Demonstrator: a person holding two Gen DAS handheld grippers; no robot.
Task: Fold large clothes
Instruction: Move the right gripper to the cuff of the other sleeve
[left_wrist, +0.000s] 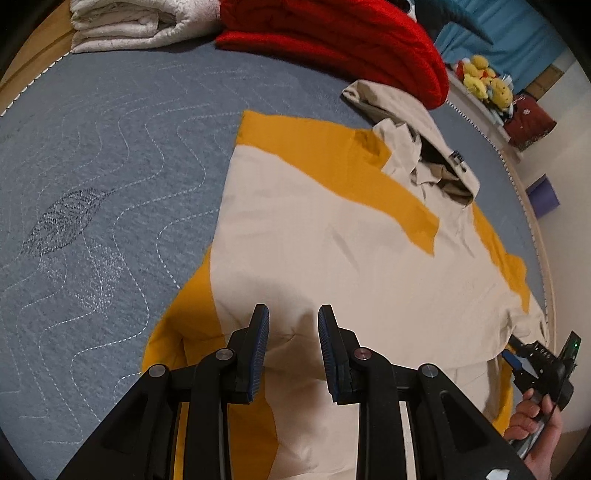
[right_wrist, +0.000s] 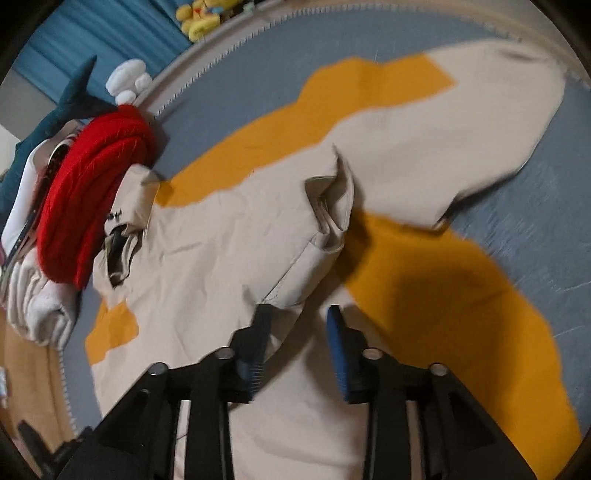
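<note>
Two grippers over one jacket (left_wrist: 332, 236), beige with orange panels, spread flat on a blue-grey quilted bed (left_wrist: 110, 166). Left gripper (left_wrist: 293, 314) angled steeply down at the jacket's near hem; jaws part-open, beige cloth lying beneath the gap, pads not seen pressing on it. Hood and collar lie toward 1 o'clock from it, folded sleeve toward 12.

Right gripper (right_wrist: 300, 314) also pitched steeply down, jaws apart and nothing clamped; a raised fold of beige cloth sits just past the tips at 12 o'clock. Sleeve runs out to 1 o'clock. Picture blurred on that side.

Left view, 4 o'clock edge: hand (left_wrist: 535, 424) wrapped round the right gripper's handle.

Red blanket (left_wrist: 332, 40) and white folded one (left_wrist: 129, 26) at the bed's far end, 12 o'clock.
</note>
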